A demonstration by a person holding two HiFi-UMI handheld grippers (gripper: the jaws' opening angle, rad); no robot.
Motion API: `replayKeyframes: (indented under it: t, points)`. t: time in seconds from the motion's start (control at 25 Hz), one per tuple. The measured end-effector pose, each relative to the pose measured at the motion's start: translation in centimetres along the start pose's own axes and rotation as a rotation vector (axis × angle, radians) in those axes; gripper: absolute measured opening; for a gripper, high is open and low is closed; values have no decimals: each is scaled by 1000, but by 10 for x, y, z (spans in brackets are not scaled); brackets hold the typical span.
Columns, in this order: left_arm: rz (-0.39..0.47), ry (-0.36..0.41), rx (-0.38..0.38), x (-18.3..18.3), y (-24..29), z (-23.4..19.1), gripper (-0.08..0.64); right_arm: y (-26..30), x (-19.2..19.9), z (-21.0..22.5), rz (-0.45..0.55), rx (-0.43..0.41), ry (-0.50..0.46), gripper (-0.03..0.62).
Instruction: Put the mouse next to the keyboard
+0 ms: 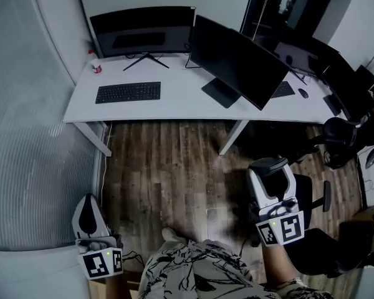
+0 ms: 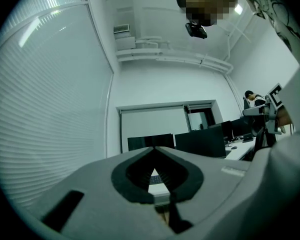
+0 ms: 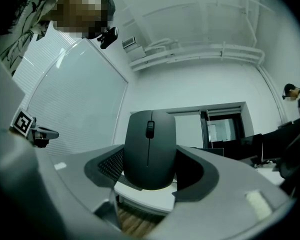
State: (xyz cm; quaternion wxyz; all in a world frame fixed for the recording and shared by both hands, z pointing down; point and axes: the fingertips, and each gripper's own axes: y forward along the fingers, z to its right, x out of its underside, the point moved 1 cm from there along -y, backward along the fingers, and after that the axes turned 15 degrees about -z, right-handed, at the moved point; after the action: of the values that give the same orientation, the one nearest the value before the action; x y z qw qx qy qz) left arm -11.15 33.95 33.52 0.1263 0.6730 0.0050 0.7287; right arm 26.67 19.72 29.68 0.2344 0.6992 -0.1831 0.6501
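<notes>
A black keyboard (image 1: 128,92) lies on the white desk (image 1: 174,101) at its left end, in front of the left monitor (image 1: 142,31). I stand well back from the desk on the wooden floor. My right gripper (image 1: 269,167) is shut on a dark grey mouse (image 3: 149,149), which stands upright between the jaws with its scroll wheel facing the camera. Behind the mouse a part of the keyboard (image 3: 111,165) shows. My left gripper (image 1: 90,220) hangs low at the left, shut, its jaws meeting at the tip with nothing held.
A second monitor (image 1: 237,61) stands angled at the desk's right. Another keyboard (image 1: 283,90) and mouse (image 1: 303,93) lie further right. Black office chairs (image 1: 336,139) stand to my right. A ribbed glass wall (image 1: 25,136) runs along the left. A red-capped bottle (image 1: 95,64) stands at the desk's back left.
</notes>
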Motion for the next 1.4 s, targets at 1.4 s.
replayKeyframes:
  t: [1.4]
  points:
    - [-18, 21, 14, -35, 225, -48, -5, 225, -3, 52, -5, 11, 28, 302]
